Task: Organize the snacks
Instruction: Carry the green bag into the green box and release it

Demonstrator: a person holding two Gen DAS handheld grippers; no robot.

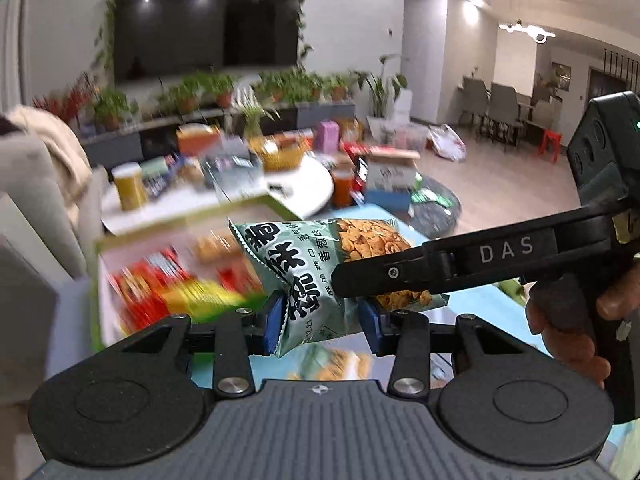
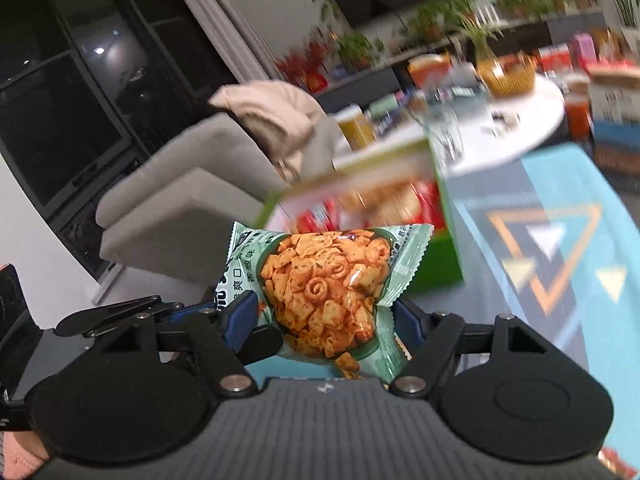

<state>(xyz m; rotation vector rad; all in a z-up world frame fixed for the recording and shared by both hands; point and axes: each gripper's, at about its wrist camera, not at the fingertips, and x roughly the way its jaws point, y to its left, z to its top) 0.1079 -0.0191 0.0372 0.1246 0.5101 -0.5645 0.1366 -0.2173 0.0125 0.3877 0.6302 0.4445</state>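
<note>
A living room is blurring behind — both grippers, left gripper (image 1: 323, 322) and right gripper (image 2: 323, 320), are pinching one green snack bag (image 1: 320, 268), carrying it near the half-filled box (image 1: 160, 240) — more sorting remaining.

**Readable lettering**

"DAS" stands in pale capitals on the black arm of the right gripper (image 1: 360, 280). The green snack packet (image 1: 320, 272) carries large dark Chinese characters, among them 香 and 口, and part of a printed date, "12.23", near its lower seam. Other packaging is too blurred to read.

Pale-green snack bag (image 1: 316, 264) (orange crisps pictured) — green-edged box (image 2: 444, 248).
</note>
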